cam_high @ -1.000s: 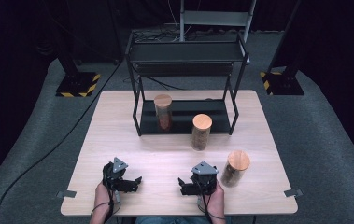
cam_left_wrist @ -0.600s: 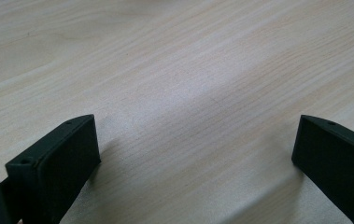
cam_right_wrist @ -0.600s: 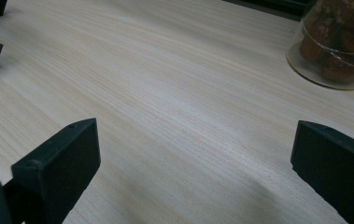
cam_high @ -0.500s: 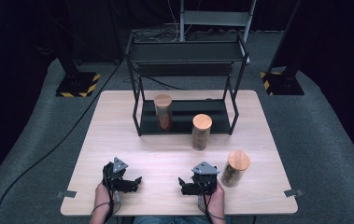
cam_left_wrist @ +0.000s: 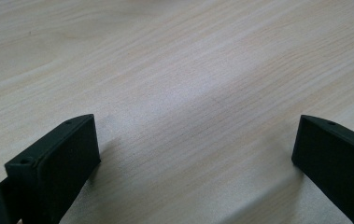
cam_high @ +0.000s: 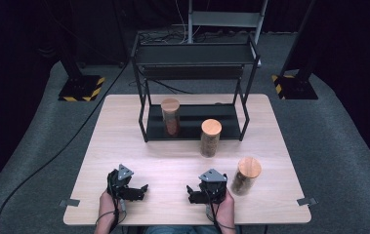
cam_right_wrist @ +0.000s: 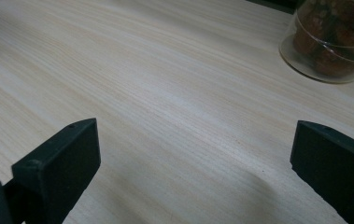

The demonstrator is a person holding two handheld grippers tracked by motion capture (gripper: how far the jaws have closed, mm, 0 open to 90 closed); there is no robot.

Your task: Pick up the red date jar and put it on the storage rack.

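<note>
Three glass jars with round wooden lids stand on the light wooden table (cam_high: 124, 126). One jar (cam_high: 170, 117) is on the bottom shelf of the black rack (cam_high: 192, 53). A second jar (cam_high: 211, 137) stands on the table just in front of the rack. The third jar (cam_high: 246, 175) is at the front right, close beside my right gripper (cam_high: 198, 194). My left gripper (cam_high: 133, 191) rests near the front edge. In the left gripper view the left gripper (cam_left_wrist: 195, 154) is open over bare wood. The right gripper (cam_right_wrist: 193, 154) is open too, with a jar's base (cam_right_wrist: 333, 42) further off.
The rack takes up the back middle of the table and has a top shelf (cam_high: 195, 54) over the lower one. Cables run over the grey floor (cam_high: 51, 146) on the left. Black stands with yellow-striped feet (cam_high: 80, 88) sit beyond the table.
</note>
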